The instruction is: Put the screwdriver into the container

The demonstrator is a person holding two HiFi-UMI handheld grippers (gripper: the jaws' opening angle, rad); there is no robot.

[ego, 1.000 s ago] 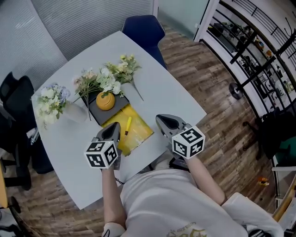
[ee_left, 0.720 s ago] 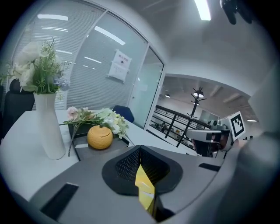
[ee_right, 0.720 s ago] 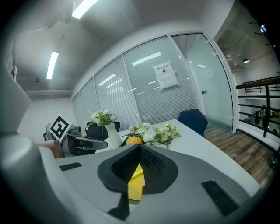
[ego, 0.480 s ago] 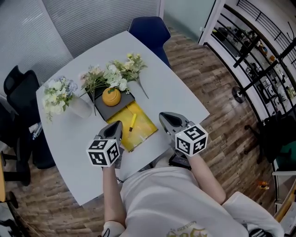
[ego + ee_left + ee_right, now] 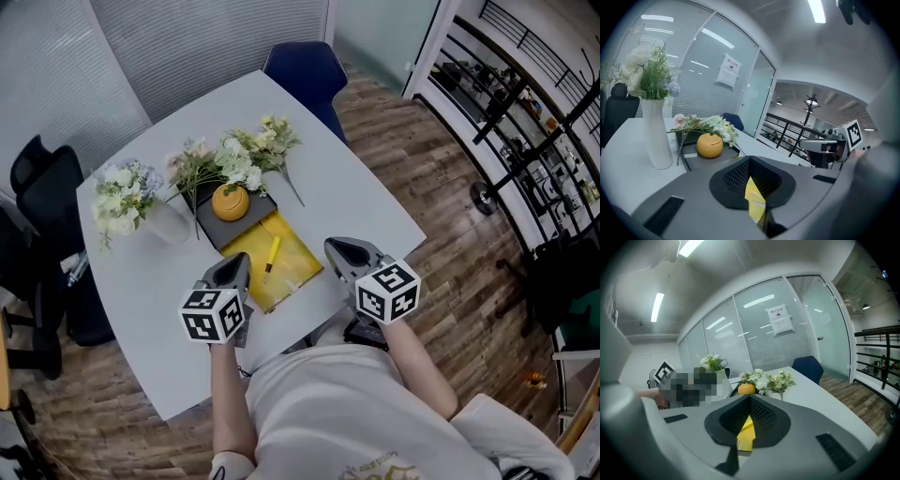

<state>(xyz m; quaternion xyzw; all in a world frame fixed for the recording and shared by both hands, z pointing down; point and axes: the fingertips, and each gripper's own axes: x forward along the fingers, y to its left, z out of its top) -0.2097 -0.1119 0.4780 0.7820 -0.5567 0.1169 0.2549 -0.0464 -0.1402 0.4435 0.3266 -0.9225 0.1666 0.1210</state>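
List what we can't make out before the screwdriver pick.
Screwdriver: head view, too small to tell tip from handle; in both gripper views the left tongs and right tongs block it.
Yellow container: head view looks down on it, wall height unreadable; gripper views show only a sliver.
Right gripper view, left part: blurred patch.

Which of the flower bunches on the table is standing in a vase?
The leftmost bunch, upright in the white vase. The other two bunches lie flat beside the orange pot, with no vase.
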